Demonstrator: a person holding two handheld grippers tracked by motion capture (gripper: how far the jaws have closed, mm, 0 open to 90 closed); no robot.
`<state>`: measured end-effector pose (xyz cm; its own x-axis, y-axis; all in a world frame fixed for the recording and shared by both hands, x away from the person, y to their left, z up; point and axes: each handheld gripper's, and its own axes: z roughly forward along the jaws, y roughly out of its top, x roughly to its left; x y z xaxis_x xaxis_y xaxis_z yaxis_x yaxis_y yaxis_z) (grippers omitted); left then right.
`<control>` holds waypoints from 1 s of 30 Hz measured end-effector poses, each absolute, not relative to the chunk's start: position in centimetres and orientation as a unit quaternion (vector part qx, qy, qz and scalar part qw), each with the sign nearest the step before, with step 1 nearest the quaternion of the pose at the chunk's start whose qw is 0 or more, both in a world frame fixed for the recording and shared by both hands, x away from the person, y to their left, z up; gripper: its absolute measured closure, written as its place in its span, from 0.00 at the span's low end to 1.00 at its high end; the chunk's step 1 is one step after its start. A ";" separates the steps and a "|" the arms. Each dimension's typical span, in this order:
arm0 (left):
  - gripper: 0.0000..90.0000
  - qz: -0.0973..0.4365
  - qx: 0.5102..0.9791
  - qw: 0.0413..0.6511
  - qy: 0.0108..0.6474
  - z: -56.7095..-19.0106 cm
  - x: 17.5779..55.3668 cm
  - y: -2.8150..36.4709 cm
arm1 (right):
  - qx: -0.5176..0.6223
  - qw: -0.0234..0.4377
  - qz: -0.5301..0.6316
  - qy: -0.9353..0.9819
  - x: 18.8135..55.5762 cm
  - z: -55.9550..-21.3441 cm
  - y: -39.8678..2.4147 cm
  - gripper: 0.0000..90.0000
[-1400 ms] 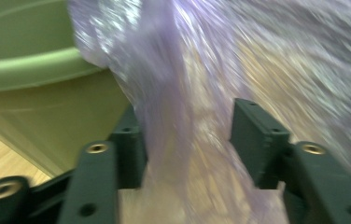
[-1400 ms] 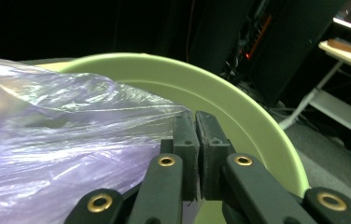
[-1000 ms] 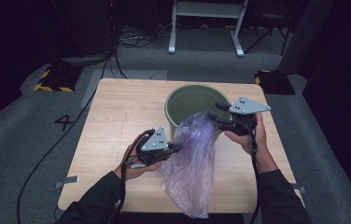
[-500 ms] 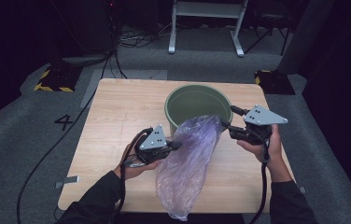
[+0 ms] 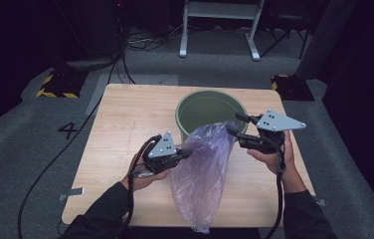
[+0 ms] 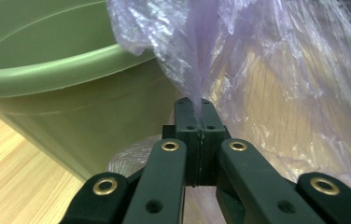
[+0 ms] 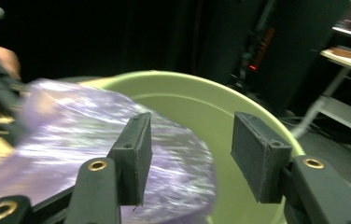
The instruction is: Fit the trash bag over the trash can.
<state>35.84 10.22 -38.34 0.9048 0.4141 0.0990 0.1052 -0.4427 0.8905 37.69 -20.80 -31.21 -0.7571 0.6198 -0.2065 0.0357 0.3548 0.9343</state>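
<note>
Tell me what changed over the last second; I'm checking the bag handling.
The right tool moved rightward off the crinkled purple plastic bag; its jaws have just been opening, nothing pinched between them. The left tool stayed clamped on the bag beside the round green plastic tub.

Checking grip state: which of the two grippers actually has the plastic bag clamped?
The left gripper: its jaws are shut on a fold of the purple bag. The right gripper stands open by the green bucket, pads apart.

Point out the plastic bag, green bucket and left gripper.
plastic bag [image 5: 202, 169], high view, middle of the film.
green bucket [image 5: 187, 107], high view, left rim.
left gripper [image 6: 200, 108], left gripper view, jaw tips clamping the bag.
</note>
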 end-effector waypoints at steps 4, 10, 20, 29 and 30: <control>1.00 0.155 0.833 0.503 0.167 -38.5 36.1 10.5 | 0.197 0.258 0.542 0.775 36.9 -30.9 -21.3 0.42; 1.00 0.149 0.832 0.506 0.172 -38.6 36.2 10.5 | 0.155 0.238 0.526 0.801 34.7 -31.8 -20.7 0.40; 1.00 0.151 0.832 0.508 0.164 -38.3 36.1 10.6 | 0.117 0.289 0.452 0.836 33.3 -34.6 -19.0 0.86; 0.93 0.156 0.823 0.520 0.165 -37.4 36.2 11.2 | 0.150 0.341 0.470 0.801 34.7 -33.2 -19.8 1.00; 0.91 0.160 0.822 0.521 0.164 -37.3 36.2 11.3 | 0.154 0.344 0.470 0.798 35.1 -33.0 -19.9 1.00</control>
